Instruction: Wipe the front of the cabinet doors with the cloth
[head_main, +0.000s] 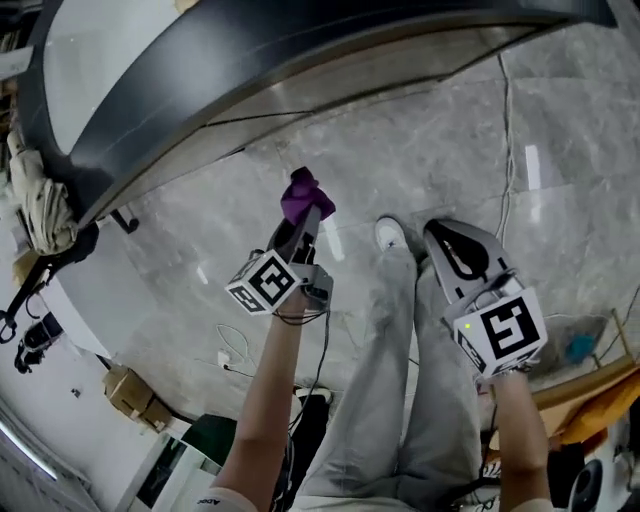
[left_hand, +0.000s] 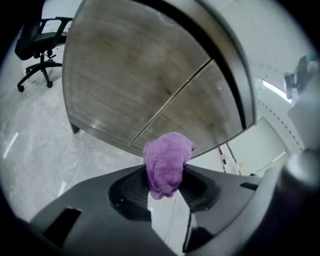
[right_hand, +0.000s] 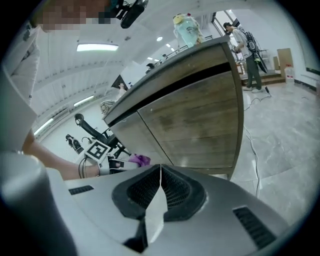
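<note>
pinching the cloth (left_hand: 167, 162) in the left tool (left_hand: 167, 186), bunched into a wad and poking out past the tips. not yet touching the cabinet doors (left_hand: 145, 75) just ahead of that tool. probably best to push the wad squarely onto the wood, press lightly, then sweep in long overlapping strokes across both panels and over the seam (left_hand: 172, 97) between them. worth keeping the hard tips off the surface. left forearm (head_main: 262, 400) stretched forward, tool pointing at the doors. right tool (right_hand: 160, 172) pressed together on nothing, held further back and to the right of the left one, aimed at the same doors.
</note>
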